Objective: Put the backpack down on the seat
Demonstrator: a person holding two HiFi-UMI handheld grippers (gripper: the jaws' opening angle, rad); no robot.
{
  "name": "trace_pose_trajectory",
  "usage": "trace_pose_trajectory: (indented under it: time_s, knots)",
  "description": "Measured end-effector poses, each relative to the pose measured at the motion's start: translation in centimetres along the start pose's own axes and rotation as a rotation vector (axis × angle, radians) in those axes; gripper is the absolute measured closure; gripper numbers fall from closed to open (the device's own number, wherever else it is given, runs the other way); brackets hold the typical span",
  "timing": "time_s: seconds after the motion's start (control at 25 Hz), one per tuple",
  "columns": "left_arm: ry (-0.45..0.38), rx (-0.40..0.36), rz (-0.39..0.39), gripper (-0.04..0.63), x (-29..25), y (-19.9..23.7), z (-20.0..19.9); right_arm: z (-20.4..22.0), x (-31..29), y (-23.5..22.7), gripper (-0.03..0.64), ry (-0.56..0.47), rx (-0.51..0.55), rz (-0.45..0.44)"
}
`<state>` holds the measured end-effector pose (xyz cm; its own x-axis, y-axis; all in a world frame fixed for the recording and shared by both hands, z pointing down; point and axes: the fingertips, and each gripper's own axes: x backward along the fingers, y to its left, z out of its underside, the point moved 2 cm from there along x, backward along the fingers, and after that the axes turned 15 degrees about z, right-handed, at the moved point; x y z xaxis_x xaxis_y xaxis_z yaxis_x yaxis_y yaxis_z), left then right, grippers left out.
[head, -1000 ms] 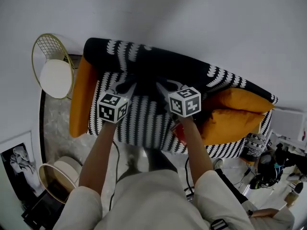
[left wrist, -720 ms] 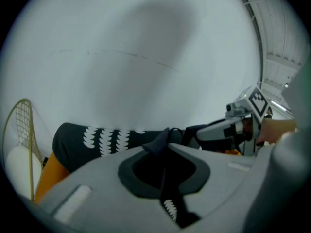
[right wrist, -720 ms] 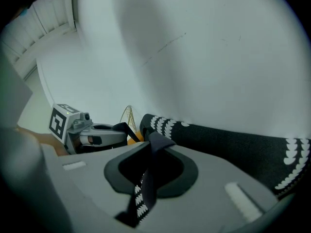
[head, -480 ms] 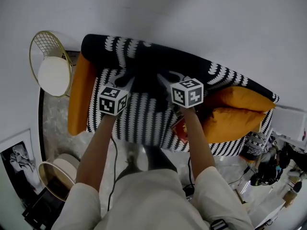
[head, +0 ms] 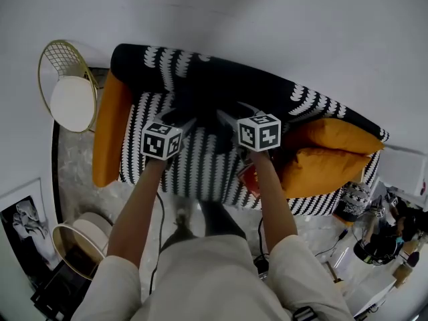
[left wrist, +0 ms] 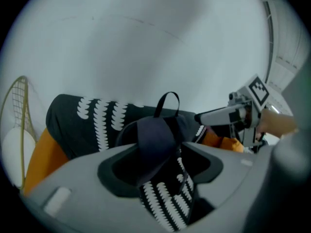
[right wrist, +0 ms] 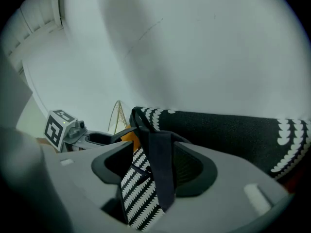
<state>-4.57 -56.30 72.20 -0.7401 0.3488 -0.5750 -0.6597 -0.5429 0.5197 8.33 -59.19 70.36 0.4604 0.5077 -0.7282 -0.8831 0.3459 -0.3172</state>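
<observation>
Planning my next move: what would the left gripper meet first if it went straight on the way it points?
The dark fabric backpack strap lying between the jaws of the left gripper, which have just been opening. Beyond it, probably the dark backpack on the black-and-white patterned sofa; depth is unclear.

Soft, diffuse indoor light filling scene, looking slightly dim. Fisheye bending edges; dark vignette ringing both gripper views. Nearest foreground blurring there; head view corners smearing slightly.

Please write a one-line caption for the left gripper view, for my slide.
Left gripper, its jaws just opened, with the dark fabric backpack strap lying between them above the black-and-white patterned sofa.
</observation>
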Motion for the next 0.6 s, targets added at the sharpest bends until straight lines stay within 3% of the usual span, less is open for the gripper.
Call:
trace_pose_trajectory:
  time_s: [0.24, 0.6]
  knots:
    - [-0.033, 0.023, -0.017, 0.278, 0.7, 0.1, 0.3, 0.0, 1.0, -0.8, 0.354, -0.022, -0.045, 0.031]
    - [-0.014, 0.020, -0.034, 0.282, 2.3, -0.8, 1.7, 0.6, 3.7, -0.8, 0.379, -0.063, -0.086, 0.068]
